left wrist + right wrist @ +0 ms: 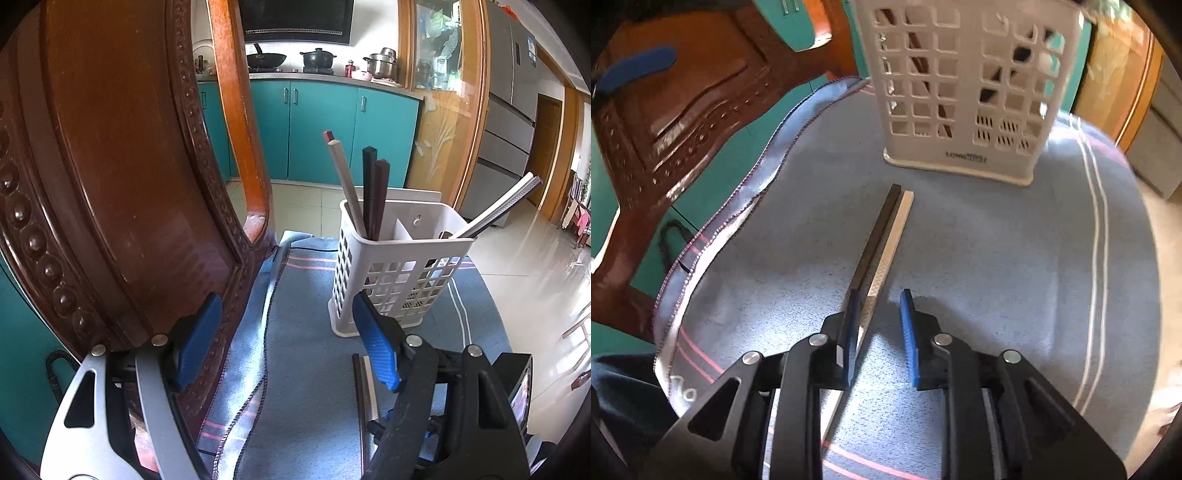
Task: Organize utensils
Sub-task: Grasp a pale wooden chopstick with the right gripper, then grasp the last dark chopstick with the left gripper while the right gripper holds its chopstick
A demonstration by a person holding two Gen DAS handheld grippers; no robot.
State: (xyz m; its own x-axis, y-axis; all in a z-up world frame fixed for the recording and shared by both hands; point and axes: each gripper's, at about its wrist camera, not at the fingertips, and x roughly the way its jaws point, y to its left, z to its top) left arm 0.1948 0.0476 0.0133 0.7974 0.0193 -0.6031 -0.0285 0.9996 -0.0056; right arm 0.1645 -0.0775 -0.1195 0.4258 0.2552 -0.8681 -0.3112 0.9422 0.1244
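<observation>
Black and white chopsticks (pixel 882 240) lying mid-frame on blue cloth (pixel 979 258), below white holder (pixel 964 92) — right claw (pixel 881 332) apart, straddling only the white stick; best recentred before closing. Left claw (pixel 284 343) apart, idle.

Carved wooden chair (pixel 122 177), teal kitchen cabinets (pixel 317 129), glossy tiled floor (pixel 524 266), steel refrigerator (pixel 513 110)

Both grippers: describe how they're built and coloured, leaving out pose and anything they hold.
The left gripper has blue textured pads on its fingers; one linkage arm is silver-grey metal, the other black, each with a triangular cut-out and round silver rivets. The right gripper is all black, with the same triangular cut-outs and silver rivets and ribbed blue pads on its fingers. No sleeves or markings are visible.
</observation>
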